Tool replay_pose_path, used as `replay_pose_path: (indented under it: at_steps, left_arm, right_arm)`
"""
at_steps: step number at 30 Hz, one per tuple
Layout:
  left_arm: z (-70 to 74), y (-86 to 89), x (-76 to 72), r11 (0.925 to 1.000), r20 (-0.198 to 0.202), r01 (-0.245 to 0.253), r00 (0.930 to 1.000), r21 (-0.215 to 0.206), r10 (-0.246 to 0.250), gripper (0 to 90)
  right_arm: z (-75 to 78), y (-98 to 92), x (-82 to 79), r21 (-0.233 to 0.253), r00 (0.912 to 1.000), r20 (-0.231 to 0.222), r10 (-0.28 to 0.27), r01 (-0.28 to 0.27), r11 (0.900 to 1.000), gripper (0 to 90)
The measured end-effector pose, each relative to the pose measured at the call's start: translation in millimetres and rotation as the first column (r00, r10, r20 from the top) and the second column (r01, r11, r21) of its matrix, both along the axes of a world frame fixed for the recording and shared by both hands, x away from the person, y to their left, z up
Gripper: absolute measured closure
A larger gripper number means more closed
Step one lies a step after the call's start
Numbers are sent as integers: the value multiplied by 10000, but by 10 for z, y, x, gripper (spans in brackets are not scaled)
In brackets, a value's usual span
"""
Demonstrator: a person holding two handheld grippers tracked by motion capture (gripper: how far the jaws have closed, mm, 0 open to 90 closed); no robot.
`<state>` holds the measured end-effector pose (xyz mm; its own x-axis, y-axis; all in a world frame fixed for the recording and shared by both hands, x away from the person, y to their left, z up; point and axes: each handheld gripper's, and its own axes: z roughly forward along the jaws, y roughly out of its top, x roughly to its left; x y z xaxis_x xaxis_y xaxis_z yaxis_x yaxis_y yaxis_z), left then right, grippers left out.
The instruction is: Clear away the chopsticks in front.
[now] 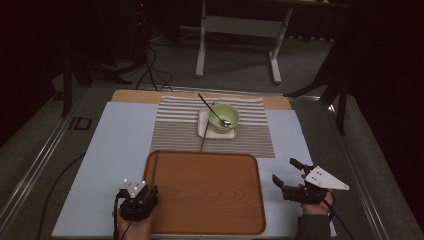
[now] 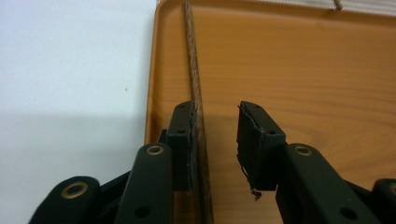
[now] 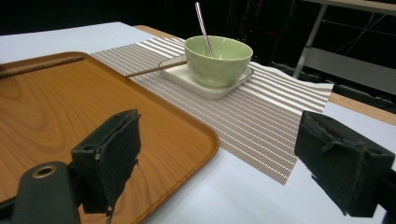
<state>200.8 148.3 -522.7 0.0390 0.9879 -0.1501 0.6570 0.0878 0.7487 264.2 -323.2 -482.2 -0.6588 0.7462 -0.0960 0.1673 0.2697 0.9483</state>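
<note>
A dark chopstick lies along the left inner edge of the wooden tray. My left gripper is open around its near end. The left pad touches the stick and the right pad stands apart. In the high view that gripper sits at the tray's front left corner. My right gripper hovers wide open with nothing in it, to the right of the tray. A second chopstick leans on a white square plate that holds a green bowl with a spoon.
A striped placemat lies under the plate, behind the tray, on the pale blue table cover. From the right gripper view, the bowl stands ahead beyond the tray corner. A desk frame stands on the floor beyond the table.
</note>
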Motion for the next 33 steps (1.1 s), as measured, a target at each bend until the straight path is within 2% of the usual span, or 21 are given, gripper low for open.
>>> replay_pose_path:
  at_steps: [11,22,24,26,32,33]
  left_arm:
    - [85,-7,51,9999,313,95,9995,-125,-91,637]
    - [239,-24,196,9995,659,301,9974,-130,-292,633]
    - [261,-11,237,9979,655,393,9972,-505,-359,633]
    - [308,-1,303,9964,739,478,9964,-698,-426,633]
    - [410,-12,414,9951,954,644,9938,-746,-571,629]
    - [437,-11,464,9920,1116,872,9908,-909,-769,629]
  right_arm:
    - [1,-4,0,10,10000,15,-30,30,10000,139]
    - [1,-4,0,15,10000,23,-47,47,10000,139]
    - [1,-6,-2,44,10000,37,-76,76,10000,139]
    - [2,-5,-2,48,10000,41,-77,77,10000,139]
    - [2,-9,-3,65,9999,45,-90,90,9999,139]
    - [3,-9,-3,68,9999,48,-89,89,9999,139]
